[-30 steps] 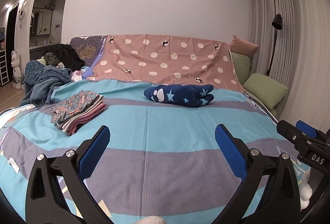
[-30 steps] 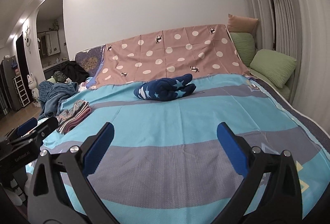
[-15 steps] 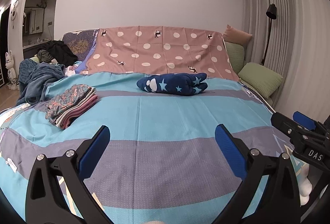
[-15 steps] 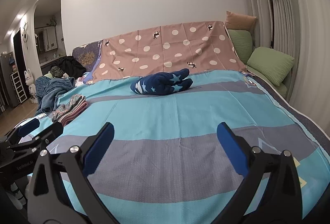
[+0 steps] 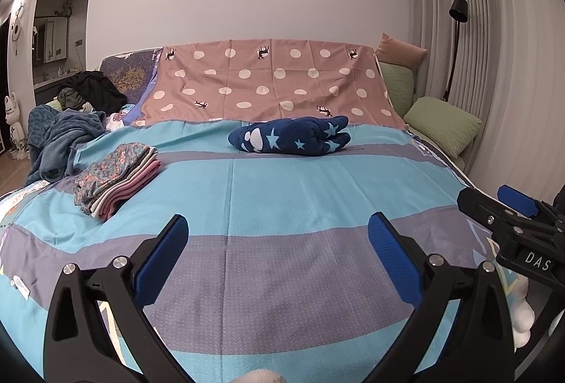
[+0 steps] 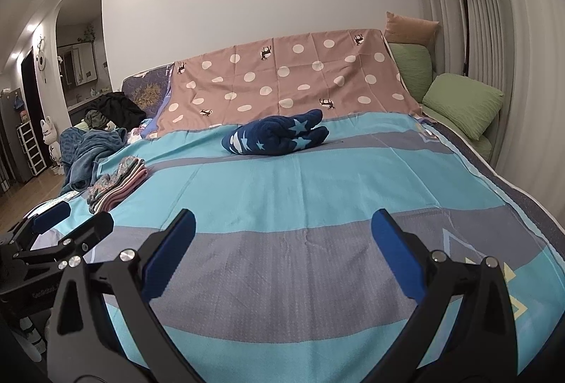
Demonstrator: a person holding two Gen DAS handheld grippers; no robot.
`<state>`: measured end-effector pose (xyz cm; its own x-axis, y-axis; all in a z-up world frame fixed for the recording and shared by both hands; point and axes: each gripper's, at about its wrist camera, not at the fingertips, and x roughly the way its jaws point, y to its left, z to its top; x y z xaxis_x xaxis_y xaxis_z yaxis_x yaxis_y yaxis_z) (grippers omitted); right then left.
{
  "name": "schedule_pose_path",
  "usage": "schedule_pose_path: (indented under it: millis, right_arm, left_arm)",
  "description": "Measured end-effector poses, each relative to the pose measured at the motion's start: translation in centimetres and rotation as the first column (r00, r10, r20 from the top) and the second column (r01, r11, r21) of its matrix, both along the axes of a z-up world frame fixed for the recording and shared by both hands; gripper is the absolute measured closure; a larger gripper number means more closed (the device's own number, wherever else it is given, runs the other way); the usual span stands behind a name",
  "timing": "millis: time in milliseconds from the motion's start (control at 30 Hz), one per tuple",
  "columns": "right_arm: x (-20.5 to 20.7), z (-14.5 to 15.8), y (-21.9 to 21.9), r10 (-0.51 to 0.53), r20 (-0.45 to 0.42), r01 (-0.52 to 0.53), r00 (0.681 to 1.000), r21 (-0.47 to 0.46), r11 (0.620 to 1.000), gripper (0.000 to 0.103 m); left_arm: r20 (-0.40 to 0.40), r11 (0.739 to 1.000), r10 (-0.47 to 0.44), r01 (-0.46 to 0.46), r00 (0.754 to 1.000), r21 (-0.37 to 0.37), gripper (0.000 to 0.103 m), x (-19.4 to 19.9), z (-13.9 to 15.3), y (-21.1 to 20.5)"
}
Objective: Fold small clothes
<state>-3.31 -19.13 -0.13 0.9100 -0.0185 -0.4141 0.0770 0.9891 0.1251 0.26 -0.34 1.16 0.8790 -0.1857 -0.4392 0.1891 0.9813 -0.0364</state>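
**Both grippers spread above the bed, clothes lying farther up**

Nearest, the left gripper (image 5: pixel 277 227) hangs over the bedspread (image 5: pixel 282 192) with its blue-padded fingers (image 5: pixel 160 257) set wide apart and nothing between them. The right gripper (image 6: pixel 282 224) is spread the same way, also holding nothing. Each shows at the edge of the other's view: the right one at the right side of the left wrist view, the left one at the lower left of the right wrist view, so the two sit side by side at the foot of the bed. A bit of white cloth peeks in at the bottom edge of the left view; what it is cannot be told.

Under and ahead of the fingers the bedspread runs in grey and turquoise bands, flat apart from a few creases.

Farther up, to the left, a stack (image 5: pixel 116 178) of folded clothes lies on the turquoise band, a patterned piece on top, pink and pale layers below. Near the middle, further back, a navy garment (image 5: pixel 291 139) with pale stars lies bunched and rolled, apart from the stack and from both grippers.

Behind it a pink dotted sheet (image 5: pixel 268 83) covers the headboard. To the left is a heap of blue and dark clothing (image 5: pixel 67 132); to the right, green pillows (image 5: pixel 441 125), a floor lamp (image 5: pixel 457 30) and curtains.
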Motion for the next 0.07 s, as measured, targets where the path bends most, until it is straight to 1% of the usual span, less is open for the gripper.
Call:
schedule_pose_path:
  millis: [67]
  right_arm:
    - [0.06, -0.1, -0.02, 0.001, -0.004, -0.001, 1.0, 0.001, 1.0, 0.002]
  left_arm:
    - [-0.001, 1.0, 0.001, -0.001, 1.0, 0.003, 0.001, -0.04, -0.07, -0.07]
